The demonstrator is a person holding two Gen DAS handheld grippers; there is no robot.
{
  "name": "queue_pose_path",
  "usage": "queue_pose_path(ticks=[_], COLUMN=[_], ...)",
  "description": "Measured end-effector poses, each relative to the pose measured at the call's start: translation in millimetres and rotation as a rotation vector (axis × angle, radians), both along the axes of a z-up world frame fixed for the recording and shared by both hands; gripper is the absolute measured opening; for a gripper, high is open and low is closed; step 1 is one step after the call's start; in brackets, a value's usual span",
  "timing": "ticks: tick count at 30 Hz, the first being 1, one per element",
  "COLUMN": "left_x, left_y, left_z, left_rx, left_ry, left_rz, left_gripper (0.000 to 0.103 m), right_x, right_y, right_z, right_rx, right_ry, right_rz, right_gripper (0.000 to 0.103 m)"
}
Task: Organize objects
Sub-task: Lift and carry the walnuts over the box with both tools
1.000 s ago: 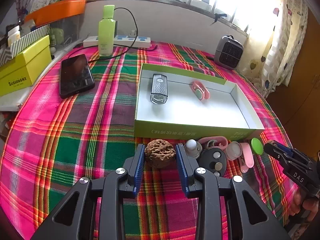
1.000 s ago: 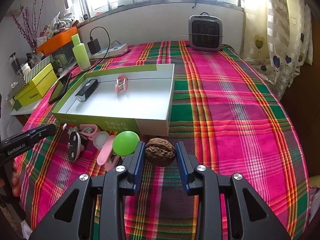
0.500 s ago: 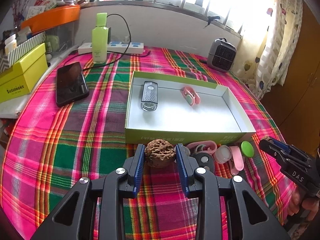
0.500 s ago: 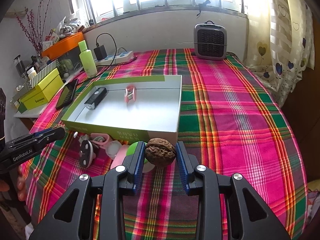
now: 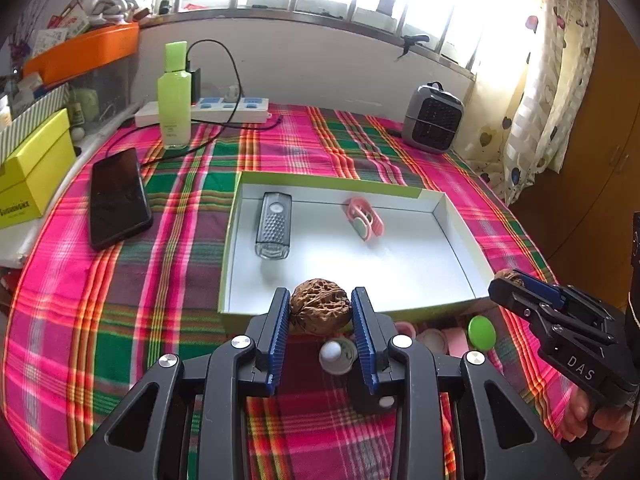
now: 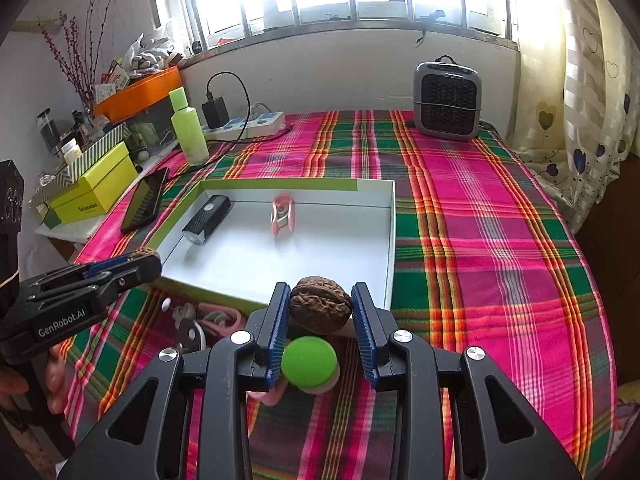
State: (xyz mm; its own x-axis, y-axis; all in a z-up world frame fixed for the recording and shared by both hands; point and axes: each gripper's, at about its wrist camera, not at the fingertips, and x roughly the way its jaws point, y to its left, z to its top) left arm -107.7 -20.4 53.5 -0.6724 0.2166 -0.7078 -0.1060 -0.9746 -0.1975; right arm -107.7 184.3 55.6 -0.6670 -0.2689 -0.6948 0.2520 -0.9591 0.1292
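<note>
Blue-padded left gripper [image 5: 320,312] in our left wrist view: angled down over near wall of white tray [image 5: 460,240], clamped on walnut [image 5: 319,306]. Right gripper [image 5: 505,283] at right edge reads "DAS".

Right wrist view: our right gripper [image 6: 320,310] angled down, clamped on second walnut [image 6: 320,305] above tray corner. Left gripper body reads "GenRobot.AI"; yellow box [image 6: 94,194] lettering unreadable.

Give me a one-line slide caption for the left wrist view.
Left gripper holds a walnut over the near edge of the white tray; the right gripper holds another beside it.
</note>
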Motion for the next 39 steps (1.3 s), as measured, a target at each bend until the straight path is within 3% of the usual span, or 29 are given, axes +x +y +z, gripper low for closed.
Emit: queue_pose_path(ticks=[16, 39], left_x=[-54.2, -118.0], left_y=[10.9, 28.3], left_z=[-3.7, -24.2], left_rx=[-0.018, -0.058], left_ry=[-0.017, -0.077], left_rz=[-0.019, -0.060], left_gripper=[0.029, 0.029], right_x=[-56.2, -127.6], right_y=[-14.1, -27.7], right_z=[1.9, -26.9], right_rx=[0.033, 0.117], right_ry=[-0.006, -0.093], right_rz=[0.025, 0.069], right_gripper=[0.033, 0.033])
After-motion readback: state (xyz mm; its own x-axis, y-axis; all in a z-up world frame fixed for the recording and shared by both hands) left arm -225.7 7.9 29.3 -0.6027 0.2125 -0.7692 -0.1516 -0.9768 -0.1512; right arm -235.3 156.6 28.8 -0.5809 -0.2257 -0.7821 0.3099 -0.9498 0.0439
